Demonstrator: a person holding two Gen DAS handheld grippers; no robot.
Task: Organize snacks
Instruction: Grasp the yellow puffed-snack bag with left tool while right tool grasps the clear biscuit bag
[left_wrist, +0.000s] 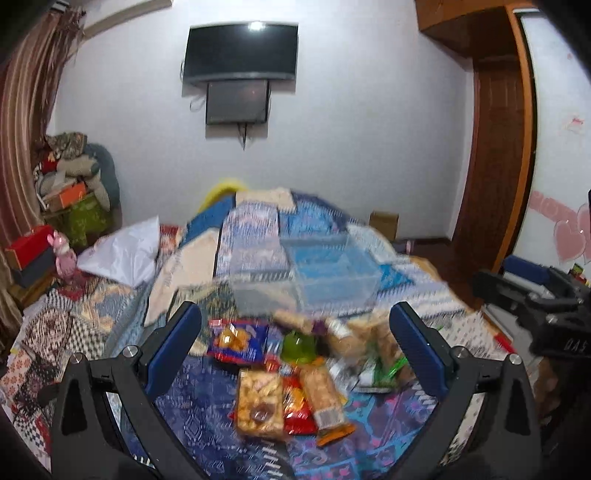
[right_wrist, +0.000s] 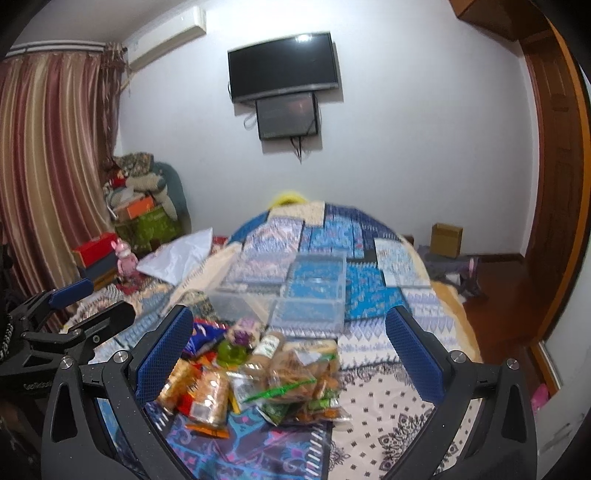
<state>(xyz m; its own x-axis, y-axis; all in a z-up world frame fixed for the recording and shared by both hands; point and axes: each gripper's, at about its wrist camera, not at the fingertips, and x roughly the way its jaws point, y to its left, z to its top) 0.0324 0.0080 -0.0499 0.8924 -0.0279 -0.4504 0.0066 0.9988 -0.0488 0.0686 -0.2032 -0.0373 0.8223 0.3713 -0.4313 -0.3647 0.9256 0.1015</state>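
On the bed, at 6 o'clock of both views, sits the snack pile (left_wrist: 295, 369), loose packets heaped on the patterned bedspread (right_wrist: 388, 406). Just past it, toward 12, stand two clear plastic bins, touching side by side: left bin (right_wrist: 240, 299) and right bin (right_wrist: 314, 291), both look empty, tho blur makes that hard to confirm.

Left gripper (left_wrist: 295, 332) hovers above the pile, jaws spread wide, nothing between them. Right gripper (right_wrist: 288, 339) same: spread wide, holding nothing, pile slightly to its 7–8 o'clock.

Step, imo: very start, approach before the 1st pick; no snack in a bin yet. Next move calls for picking one packet off the top, e.g. the biscuit pack (left_wrist: 258, 402) nearest the left gripper, lowering w/ jaws straddling it, closing gently (crinkly bags slip), then carrying it toward 12 into a bin.
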